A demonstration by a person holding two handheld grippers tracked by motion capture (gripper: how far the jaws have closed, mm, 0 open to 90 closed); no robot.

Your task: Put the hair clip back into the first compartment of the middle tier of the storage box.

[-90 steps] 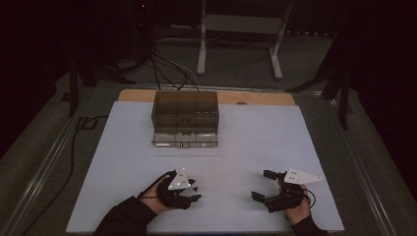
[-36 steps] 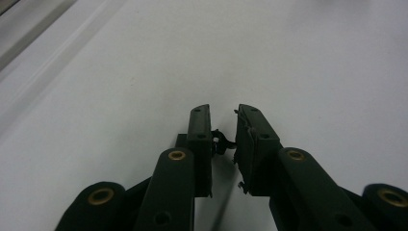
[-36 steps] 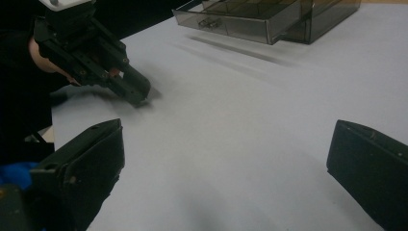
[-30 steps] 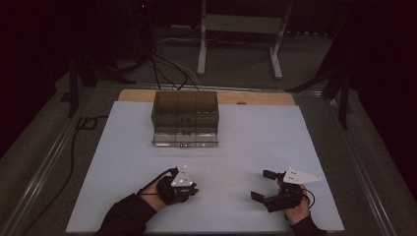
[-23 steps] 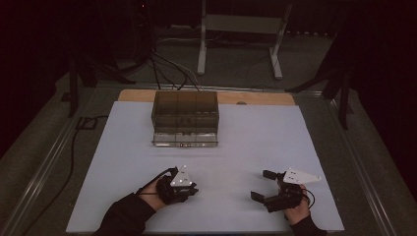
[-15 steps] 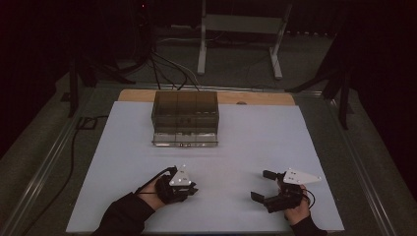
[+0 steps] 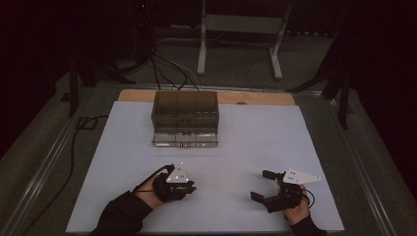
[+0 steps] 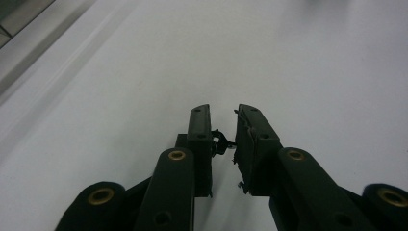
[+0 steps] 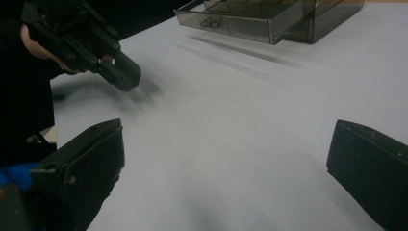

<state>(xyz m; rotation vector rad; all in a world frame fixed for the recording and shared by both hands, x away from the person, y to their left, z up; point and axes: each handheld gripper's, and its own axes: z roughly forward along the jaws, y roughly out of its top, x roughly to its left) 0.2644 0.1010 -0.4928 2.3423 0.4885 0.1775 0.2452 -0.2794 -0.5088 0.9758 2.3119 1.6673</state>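
Observation:
My left gripper (image 7: 189, 187) rests low on the white table sheet (image 7: 246, 142) at the near left, pointing right. Its jaws are nearly together in the left gripper view, with a tiny black piece (image 8: 220, 141) pinched between the pads (image 8: 199, 139). At the near right my right gripper (image 7: 261, 185) points left with its jaws wide apart and nothing between them (image 9: 226, 178). The right gripper view also shows the left gripper (image 9: 120, 74) farther off. A smoky transparent drawer box (image 7: 185, 115) stands mid-table towards the back, its bottom drawer (image 7: 184, 140) pulled out a little.
A wooden strip (image 7: 255, 97) runs along the table's far edge behind the box. Metal rails (image 7: 46, 162) border the table's sides. Cables and a white stand (image 7: 238, 22) lie on the dark floor beyond. Bare sheet stretches between the grippers and the box.
The left gripper's jaws look narrower than three seconds ago and it has shifted slightly. The right gripper and the box have stayed put.

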